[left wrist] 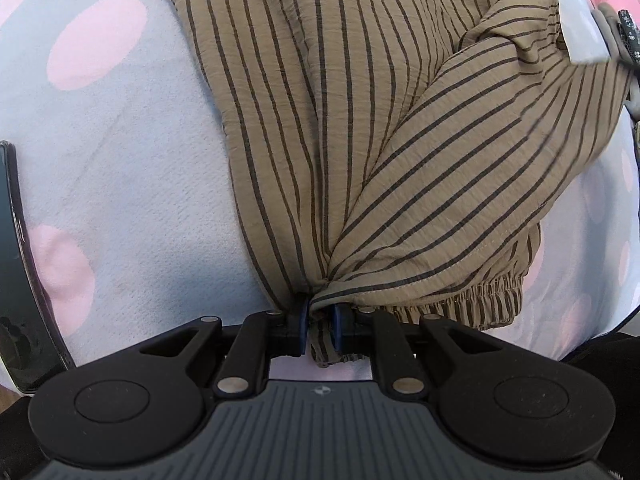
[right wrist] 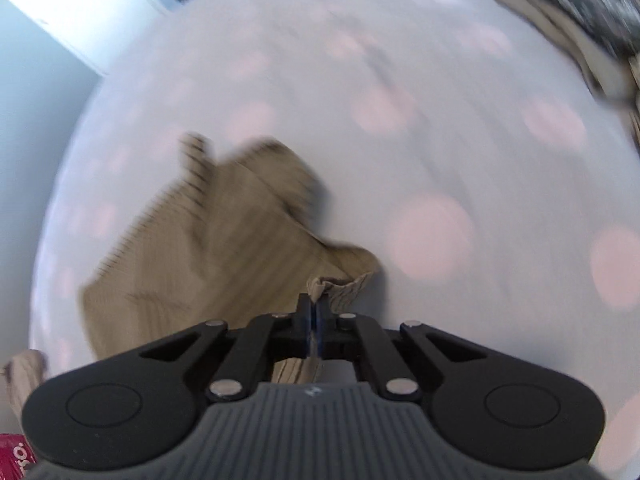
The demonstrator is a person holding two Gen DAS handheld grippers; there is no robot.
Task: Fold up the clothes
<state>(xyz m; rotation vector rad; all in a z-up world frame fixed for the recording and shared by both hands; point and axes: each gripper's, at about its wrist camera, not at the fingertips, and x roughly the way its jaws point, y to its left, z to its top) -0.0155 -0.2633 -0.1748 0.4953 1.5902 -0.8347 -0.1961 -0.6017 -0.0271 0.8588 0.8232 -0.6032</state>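
Observation:
A tan blouse with dark stripes (left wrist: 360, 128) lies on a white cloth with pink dots (left wrist: 120, 160). My left gripper (left wrist: 319, 322) is shut on the blouse's edge, next to a sleeve with an elastic cuff (left wrist: 472, 300) folded across the body. In the right wrist view the picture is blurred by motion. There my right gripper (right wrist: 314, 314) is shut on another edge of the same blouse (right wrist: 224, 240), which hangs and trails down to the left over the dotted cloth (right wrist: 400, 100).
A dark phone-like slab (left wrist: 20, 280) lies at the left edge of the cloth. Other clothes lie at the far right (left wrist: 624, 28), and a patterned pile shows at the top right in the right wrist view (right wrist: 592, 8). A white door and wall (right wrist: 60, 12) stand beyond the surface.

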